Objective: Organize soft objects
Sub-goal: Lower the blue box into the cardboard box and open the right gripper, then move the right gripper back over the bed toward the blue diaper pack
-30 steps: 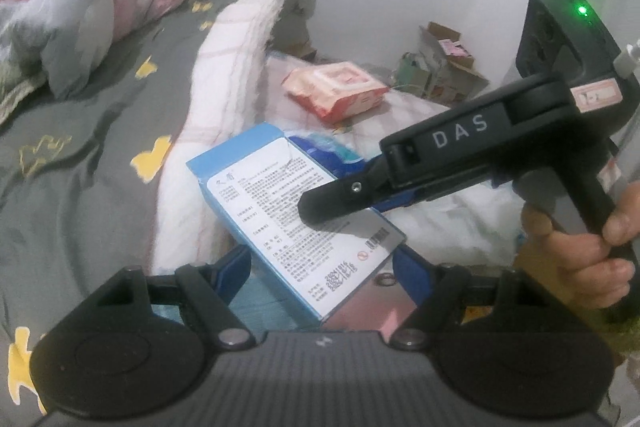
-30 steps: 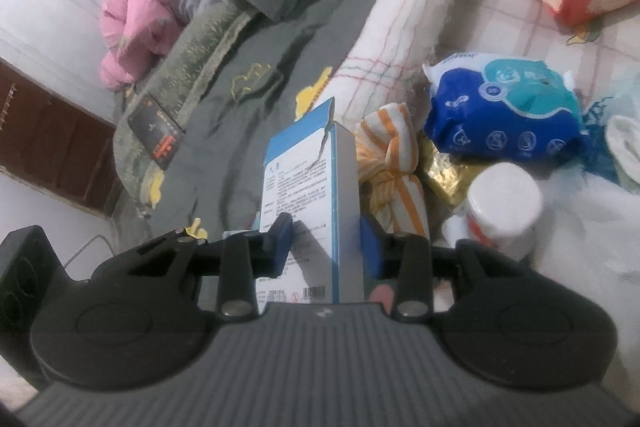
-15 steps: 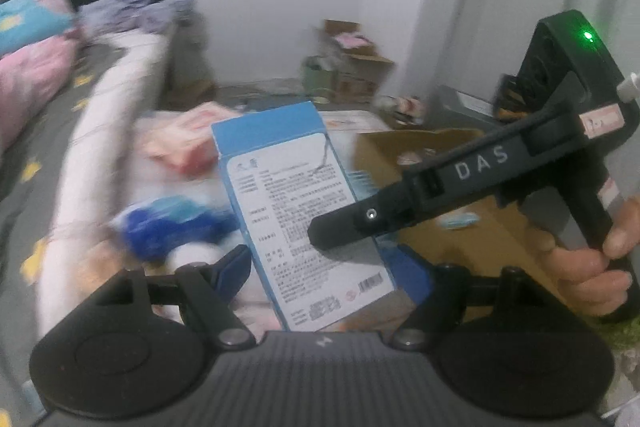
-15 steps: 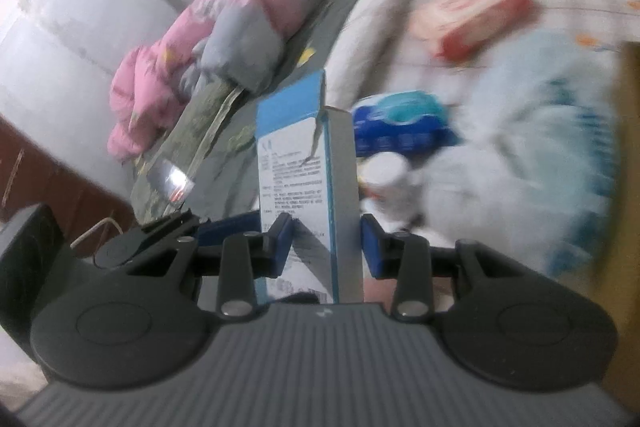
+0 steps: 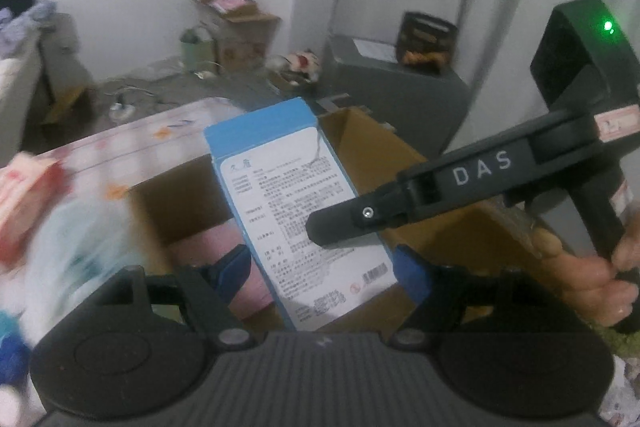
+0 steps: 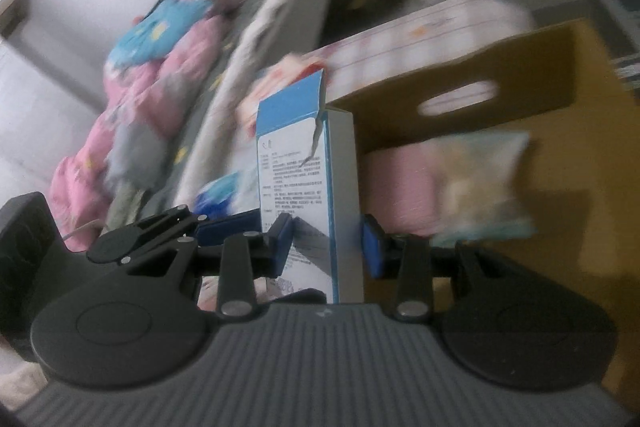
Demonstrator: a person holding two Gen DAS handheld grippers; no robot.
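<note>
A tall blue and white carton (image 5: 304, 211) with printed text is held by both grippers above an open cardboard box (image 5: 404, 155). My left gripper (image 5: 320, 271) is shut on the carton's narrow edges. My right gripper (image 6: 328, 247) is shut across the carton's (image 6: 304, 167) thin sides. In the left wrist view the right gripper's black finger (image 5: 356, 219) lies on the printed face, with a person's hand (image 5: 592, 267) behind it. Inside the cardboard box (image 6: 460, 95) lie a pink soft item (image 6: 400, 183) and a pale packet (image 6: 480, 183).
A bed with a pink and blue quilt (image 6: 160, 59) runs along the left. A red-pink wipes pack (image 5: 24, 187) and a blue pack (image 6: 224, 191) lie on the checked mat. A grey cabinet (image 5: 400, 87) and small cardboard boxes (image 5: 236, 23) stand by the wall.
Both grippers swung right together with the carton, from beside the bed and the packs on the mat to above the open cardboard box. The grip on the carton is unchanged.
</note>
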